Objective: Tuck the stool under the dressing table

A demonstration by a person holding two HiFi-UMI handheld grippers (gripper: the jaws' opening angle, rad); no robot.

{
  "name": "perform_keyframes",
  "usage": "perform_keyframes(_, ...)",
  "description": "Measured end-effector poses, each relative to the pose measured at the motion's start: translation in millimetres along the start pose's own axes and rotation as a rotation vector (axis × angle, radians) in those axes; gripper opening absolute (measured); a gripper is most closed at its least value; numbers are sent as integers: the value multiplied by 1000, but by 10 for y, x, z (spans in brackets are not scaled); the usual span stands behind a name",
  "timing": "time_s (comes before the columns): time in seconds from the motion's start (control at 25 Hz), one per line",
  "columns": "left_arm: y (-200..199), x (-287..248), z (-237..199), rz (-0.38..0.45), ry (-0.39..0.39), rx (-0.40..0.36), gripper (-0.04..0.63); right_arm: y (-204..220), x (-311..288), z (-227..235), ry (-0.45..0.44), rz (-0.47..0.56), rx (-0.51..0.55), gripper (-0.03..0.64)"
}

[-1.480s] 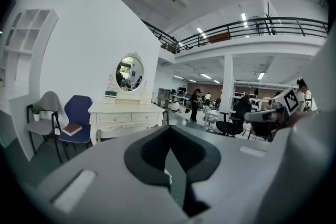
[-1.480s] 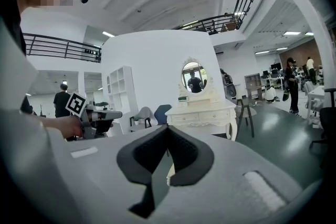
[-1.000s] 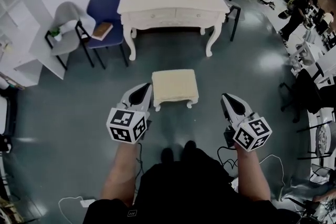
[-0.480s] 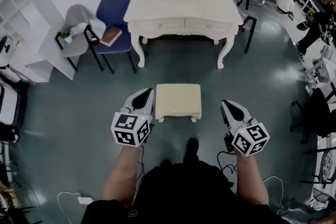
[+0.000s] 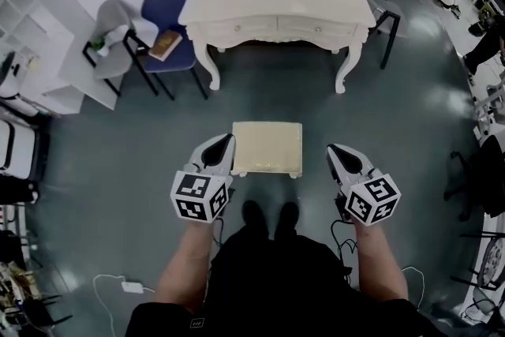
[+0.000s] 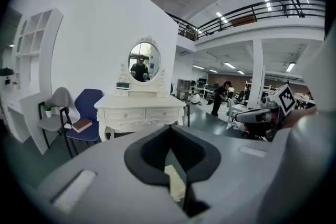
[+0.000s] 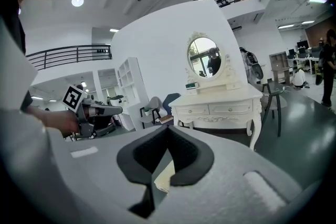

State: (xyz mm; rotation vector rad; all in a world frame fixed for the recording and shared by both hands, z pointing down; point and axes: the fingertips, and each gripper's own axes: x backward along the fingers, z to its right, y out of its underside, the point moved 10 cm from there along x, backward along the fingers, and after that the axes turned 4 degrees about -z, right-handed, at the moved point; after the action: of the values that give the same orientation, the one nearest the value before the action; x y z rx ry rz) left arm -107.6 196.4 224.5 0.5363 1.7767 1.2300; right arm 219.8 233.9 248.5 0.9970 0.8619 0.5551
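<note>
Beside stool (image 5: 267, 147): left gripper (image 5: 227, 140), right gripper (image 5: 331, 149), square-marker cubes (image 5: 201, 196).

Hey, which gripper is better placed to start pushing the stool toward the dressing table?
Left, probably: the left gripper sits right beside the stool, at its left edge, while the right gripper stands clear of its right edge. Both are shut and empty.
</note>
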Motion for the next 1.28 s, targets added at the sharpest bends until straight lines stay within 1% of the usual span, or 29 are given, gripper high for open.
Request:
perform_keyframes(0.2,166,-158,-180,-49,-8,48,18,67,-284,59,-21,-75,-23,5)
perform_keyframes(0.44,548,-346,-350,-136,-6,100,18,335,-610,86,-36,-176,-51,5)
perform_keyframes(0.64,959,-482,-468,-230,2,136,18,614,-918,81,-41,-243,-78,6)
perform_keyframes(0.72,1115,-571,-520,-261,3,156,18,686,-1078,81,-45,-257,-87,18)
perform_keyframes(0.92,1458,-767,-640,-309,1,190,18,913,-1470,62,-72,-309,-86,29)
perform_keyframes(1.04,1694,-820,-674,-349,2,210,18,1128,-1575,30,-85,-356,-94,44)
perform_keyframes(1.24,2085,-917,-760,-402,29,265,18,1443,-1725,43,-80,-411,-111,62)
perform_keyframes(1.28,2173,-931,-777,-416,36,274,28,1503,-1750,39,-80,-421,-112,66)
